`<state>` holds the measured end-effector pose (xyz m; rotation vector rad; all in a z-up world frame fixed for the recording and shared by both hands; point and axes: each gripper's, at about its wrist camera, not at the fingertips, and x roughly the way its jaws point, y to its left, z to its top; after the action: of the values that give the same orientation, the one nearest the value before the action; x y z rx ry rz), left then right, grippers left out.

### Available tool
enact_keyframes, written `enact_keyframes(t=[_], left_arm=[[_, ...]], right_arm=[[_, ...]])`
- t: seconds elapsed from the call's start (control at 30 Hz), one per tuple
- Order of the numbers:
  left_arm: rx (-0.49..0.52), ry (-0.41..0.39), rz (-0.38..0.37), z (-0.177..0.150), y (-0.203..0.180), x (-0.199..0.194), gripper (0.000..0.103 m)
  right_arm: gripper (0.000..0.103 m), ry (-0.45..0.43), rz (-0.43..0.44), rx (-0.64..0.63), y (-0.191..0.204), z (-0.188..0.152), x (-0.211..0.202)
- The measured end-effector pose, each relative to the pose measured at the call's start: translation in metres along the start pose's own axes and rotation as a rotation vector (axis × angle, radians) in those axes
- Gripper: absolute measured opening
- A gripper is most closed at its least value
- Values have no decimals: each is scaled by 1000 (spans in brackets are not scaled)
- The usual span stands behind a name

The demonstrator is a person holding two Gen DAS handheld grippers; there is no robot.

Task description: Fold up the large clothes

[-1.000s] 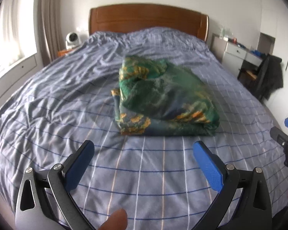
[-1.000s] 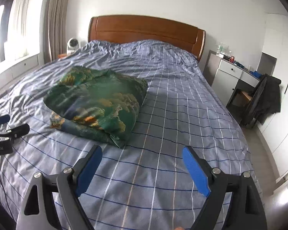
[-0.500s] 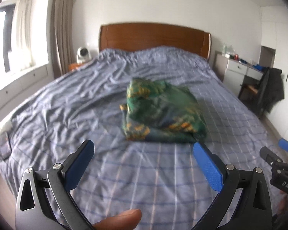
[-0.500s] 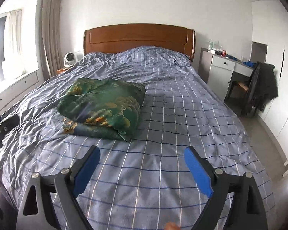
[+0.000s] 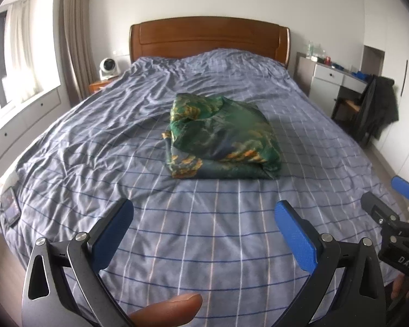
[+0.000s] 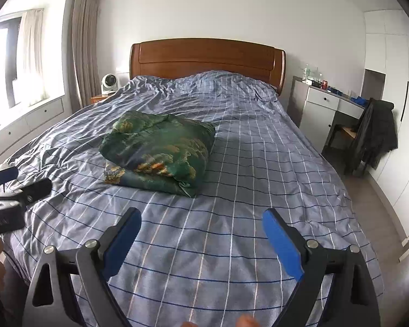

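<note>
folded green garment point(image 5: 222, 139) lies on bed, well ahead of both wide-open, empty claws

1. The folded green garment point(image 5: 223, 147) is glossy, silky cloth with a slight sheen.
2. The bed cover point(image 5: 204, 231) is matt, wrinkled woven cloth.
3. The headboard point(image 6: 207, 57) is polished wood.
4. My left gripper point(image 5: 204, 215) has matt black metal arms, shiny rivets and textured blue pads point(image 5: 294, 237).
</note>
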<state>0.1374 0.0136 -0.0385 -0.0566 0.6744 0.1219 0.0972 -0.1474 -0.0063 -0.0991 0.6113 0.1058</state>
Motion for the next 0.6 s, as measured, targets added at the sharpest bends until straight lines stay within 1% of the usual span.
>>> enact_keyframes(t=[0.17,0.4,0.5,0.6], left_arm=[[-7,3,2,1,3,-3,103],[32,-24,38,3,1,-11,103],[35,-30,48,6,2,-16,103],[53,-34,73,9,1,-20,103]], right_arm=[[92,11,23,3,5,3,-3],[92,28,14,3,7,8,-1],[92,24,7,-12,12,15,-3],[92,9,15,-19,18,22,-7]])
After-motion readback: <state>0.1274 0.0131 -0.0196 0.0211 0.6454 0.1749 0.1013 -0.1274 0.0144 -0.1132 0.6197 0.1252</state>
